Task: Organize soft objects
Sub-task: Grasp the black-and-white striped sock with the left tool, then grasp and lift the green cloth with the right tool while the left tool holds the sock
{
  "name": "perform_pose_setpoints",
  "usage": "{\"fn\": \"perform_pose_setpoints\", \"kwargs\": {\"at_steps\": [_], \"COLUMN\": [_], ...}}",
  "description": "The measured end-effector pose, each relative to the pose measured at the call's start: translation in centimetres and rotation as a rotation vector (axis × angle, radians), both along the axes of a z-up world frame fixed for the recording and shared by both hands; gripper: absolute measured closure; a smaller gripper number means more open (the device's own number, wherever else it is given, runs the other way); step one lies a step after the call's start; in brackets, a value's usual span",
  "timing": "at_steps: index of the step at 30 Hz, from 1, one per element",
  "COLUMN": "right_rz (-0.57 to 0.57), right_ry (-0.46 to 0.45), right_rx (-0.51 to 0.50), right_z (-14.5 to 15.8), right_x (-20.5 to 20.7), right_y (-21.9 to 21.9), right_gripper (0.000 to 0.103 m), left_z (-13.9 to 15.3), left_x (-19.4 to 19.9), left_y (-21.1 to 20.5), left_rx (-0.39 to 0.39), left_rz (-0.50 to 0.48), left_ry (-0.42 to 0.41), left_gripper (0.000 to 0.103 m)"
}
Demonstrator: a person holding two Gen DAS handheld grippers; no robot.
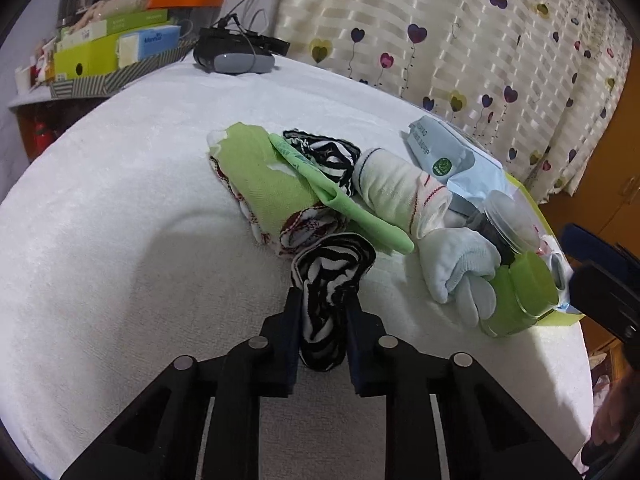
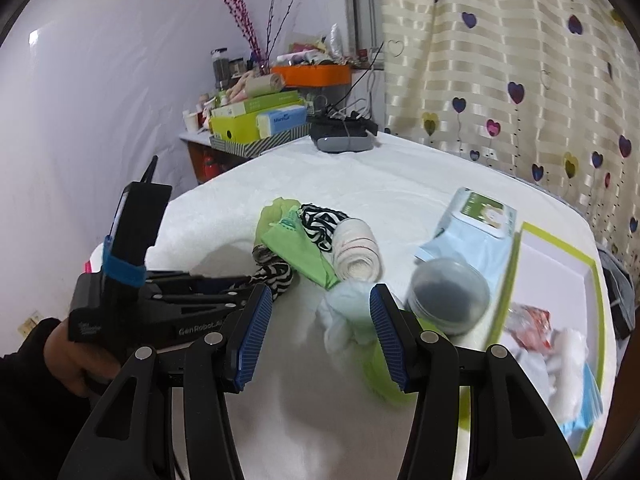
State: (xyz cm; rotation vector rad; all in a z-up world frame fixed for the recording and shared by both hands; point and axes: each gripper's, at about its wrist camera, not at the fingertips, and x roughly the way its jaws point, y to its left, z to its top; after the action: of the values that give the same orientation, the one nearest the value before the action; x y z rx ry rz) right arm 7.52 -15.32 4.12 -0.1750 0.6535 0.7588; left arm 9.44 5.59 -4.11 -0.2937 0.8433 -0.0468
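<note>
The left gripper (image 1: 322,300) pinches a striped sock (image 1: 332,276), its long axis running away from the jaws toward the green cloth (image 1: 260,184). The right gripper (image 2: 316,336), jaws spread, is blurred above a pale sock (image 2: 344,308) beside a jar (image 2: 448,300). The tray (image 2: 560,248) holds hard-to-read wrappers.

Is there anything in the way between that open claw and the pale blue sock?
Nothing visible. The right gripper is open, and the pale blue sock lies just ahead between its fingers. The jar sits to the right, outside the path.
</note>
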Motion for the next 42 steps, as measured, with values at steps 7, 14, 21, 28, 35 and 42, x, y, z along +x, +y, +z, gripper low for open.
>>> {"fn": "perform_pose_setpoints", "kwargs": {"at_steps": [7, 14, 21, 28, 35, 42], "right_rz": [0.073, 0.103, 0.119, 0.103, 0.083, 0.076], "right_ry": [-0.010, -0.001, -0.039, -0.027, -0.029, -0.033], "right_rx": [-0.070, -0.201, -0.364, -0.390, -0.287, -0.222], "right_z": [-0.6, -2.7, -4.4, -5.2, -3.4, -1.8], "right_x": [1.1, 2.2, 3.0, 3.6, 2.8, 2.1], "right_y": [4.0, 8.0, 11.3, 11.5, 9.8, 8.0], "right_gripper": [0.051, 0.051, 0.059, 0.088, 0.099, 0.102], "left_z": [0.7, 1.5, 1.1, 1.1, 1.5, 2.6], "left_x": [-1.8, -3.0, -2.9, -3.1, -3.3, -3.7], "left_y": [1.5, 3.5, 4.7, 5.1, 4.9, 4.2], "left_rx": [-0.041, -0.055, -0.083, -0.097, -0.098, -0.084], "left_rz": [0.029, 0.079, 0.096, 0.094, 0.095, 0.091], "left_ry": [-0.032, -0.057, -0.049, -0.058, -0.070, -0.092], "left_gripper": [0.089, 0.089, 0.089, 0.089, 0.089, 0.089]}}
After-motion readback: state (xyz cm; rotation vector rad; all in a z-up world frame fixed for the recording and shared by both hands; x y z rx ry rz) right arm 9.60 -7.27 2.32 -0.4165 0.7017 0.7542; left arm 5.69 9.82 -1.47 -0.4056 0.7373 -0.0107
